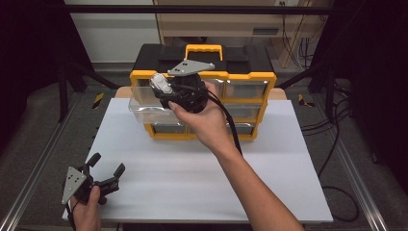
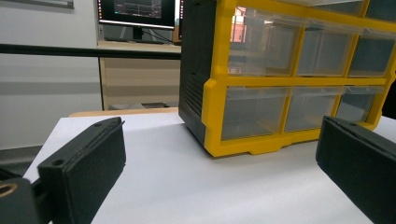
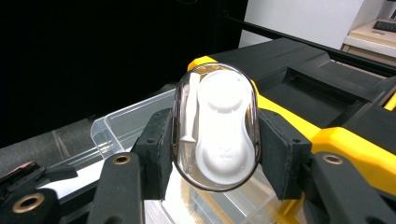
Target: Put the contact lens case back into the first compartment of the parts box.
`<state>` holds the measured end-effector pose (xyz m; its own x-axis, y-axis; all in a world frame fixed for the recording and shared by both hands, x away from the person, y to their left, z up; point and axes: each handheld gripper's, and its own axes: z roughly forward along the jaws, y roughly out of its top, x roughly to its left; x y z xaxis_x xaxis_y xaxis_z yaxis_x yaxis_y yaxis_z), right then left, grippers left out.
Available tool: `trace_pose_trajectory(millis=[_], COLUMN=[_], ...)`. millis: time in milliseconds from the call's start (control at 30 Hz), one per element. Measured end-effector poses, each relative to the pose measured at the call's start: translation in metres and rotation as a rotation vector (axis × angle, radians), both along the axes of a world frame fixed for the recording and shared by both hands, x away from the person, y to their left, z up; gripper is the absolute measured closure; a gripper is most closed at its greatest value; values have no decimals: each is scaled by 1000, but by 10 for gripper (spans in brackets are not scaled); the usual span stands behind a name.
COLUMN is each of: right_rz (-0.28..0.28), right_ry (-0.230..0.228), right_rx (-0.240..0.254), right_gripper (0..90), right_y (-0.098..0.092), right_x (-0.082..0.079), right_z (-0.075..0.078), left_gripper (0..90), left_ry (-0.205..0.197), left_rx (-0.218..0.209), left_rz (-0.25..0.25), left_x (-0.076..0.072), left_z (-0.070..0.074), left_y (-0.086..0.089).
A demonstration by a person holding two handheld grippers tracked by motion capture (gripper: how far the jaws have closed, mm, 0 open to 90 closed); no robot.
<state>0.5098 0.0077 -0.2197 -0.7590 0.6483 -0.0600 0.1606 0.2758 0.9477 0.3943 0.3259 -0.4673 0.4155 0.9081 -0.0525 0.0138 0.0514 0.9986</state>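
At the near left corner of the white bench, the left gripper rests in the person's left hand, its jaws spread wide with nothing between them, well apart from the organizer. Farther in, toward the far middle of the bench, stands a yellow and black drawer organizer with clear drawers; its upper left drawer is pulled out toward the near left. Over that open drawer the right hand holds the right gripper, whose jaws are clamped on both sides of a small clear oval case with white parts inside, held upright above the drawer and just in front of the organizer's top.
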Motion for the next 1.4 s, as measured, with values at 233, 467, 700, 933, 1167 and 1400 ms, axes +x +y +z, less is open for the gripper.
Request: trace_pose_trajectory(millis=[233, 467, 700, 933, 1167, 1400], right_rz=[4, 4, 2, -7, -34, -40], right_ry=[0, 4, 12, 5, -27, -40], right_rx=[-3, -10, -22, 28, 72, 119], right_gripper=[490, 490, 489, 358, 186, 62], right_y=[2, 3, 4, -1, -15, -39], right_x=[0, 0, 1, -1, 0, -3], right_z=[0, -1, -2, 1, 6, 5], left_gripper=[11, 11, 11, 11, 11, 11], left_ry=[1, 0, 1, 2, 2, 3], left_rx=[0, -1, -1, 0, 0, 0], left_rz=[0, 0, 0, -1, 0, -1], left_x=[0, 0, 0, 0, 0, 0], left_z=[0, 0, 0, 0, 0, 0], left_y=[0, 0, 0, 0, 0, 0])
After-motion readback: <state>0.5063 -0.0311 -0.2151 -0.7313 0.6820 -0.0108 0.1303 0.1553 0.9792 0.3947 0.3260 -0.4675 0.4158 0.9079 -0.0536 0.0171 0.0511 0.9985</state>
